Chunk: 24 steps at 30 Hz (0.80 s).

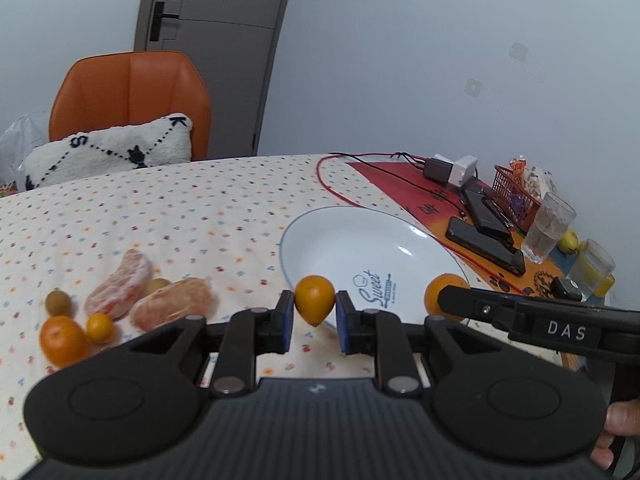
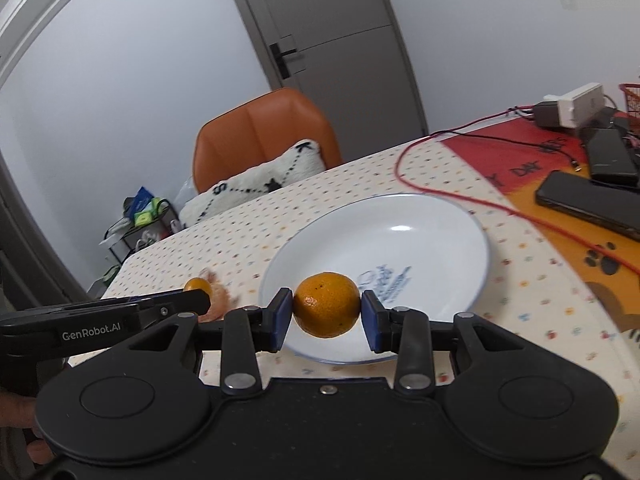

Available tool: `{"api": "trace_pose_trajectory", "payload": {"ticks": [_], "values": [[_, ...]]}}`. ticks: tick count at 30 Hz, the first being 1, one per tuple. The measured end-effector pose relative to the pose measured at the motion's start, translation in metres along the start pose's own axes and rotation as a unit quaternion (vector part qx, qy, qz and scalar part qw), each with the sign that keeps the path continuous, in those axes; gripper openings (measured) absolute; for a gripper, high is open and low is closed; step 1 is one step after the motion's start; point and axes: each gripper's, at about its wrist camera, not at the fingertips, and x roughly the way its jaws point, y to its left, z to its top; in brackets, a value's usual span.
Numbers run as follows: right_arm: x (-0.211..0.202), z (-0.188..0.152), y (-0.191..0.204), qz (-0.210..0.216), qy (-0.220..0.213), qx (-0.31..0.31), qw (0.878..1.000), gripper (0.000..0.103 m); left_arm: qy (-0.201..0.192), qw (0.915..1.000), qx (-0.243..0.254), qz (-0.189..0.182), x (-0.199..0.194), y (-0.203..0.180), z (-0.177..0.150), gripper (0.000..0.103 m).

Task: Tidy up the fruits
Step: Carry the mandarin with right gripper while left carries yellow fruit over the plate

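Presently, both claws are carrying fruit at the near rim of the white plate [image 1: 360, 240], and the coming release is turning on how each fruit is lying relative to that rim. The left claw [image 1: 315, 312] is clamping a small pointed orange fruit [image 1: 315, 299] between its blue pads [image 1: 286, 312]; the fruit's long axis is standing upright, tip downward, and it is hanging right over the plate's near-left rim, so the bowl is lying just far and right of it. The right claw [image 2: 326, 314] is gripping a rounder mandarin [image 2: 327, 304], its pads set wider, and this fruit is hanging over the near inside of the plate [image 2: 400, 216], which looks empty. By that reading the right claw is already better placed over the dish, while the left one is likely needing a short shift to the far right before letting go.

On the counter [image 1: 180, 208], left of the plate and well apart from it, more fruit is waiting: two peeled citrus pieces [image 1: 120, 288], another mandarin [image 1: 62, 338], a small kumquat [image 1: 100, 326] and a brownish round fruit [image 1: 59, 302]. Phones [image 1: 480, 236] and a red cable [image 1: 332, 192] are lying to the far right, beyond the plate.
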Motion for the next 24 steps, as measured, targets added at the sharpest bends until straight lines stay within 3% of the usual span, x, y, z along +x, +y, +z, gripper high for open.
{"api": "trace_pose_trajectory", "payload": {"ticks": [24], "values": [[0.017, 0.008, -0.051, -0.023, 0.01, 0.027, 0.999, 0.036, 0.069, 0.9973, 0.019, -0.018, 0.082, -0.029, 0.001, 0.02]]}}
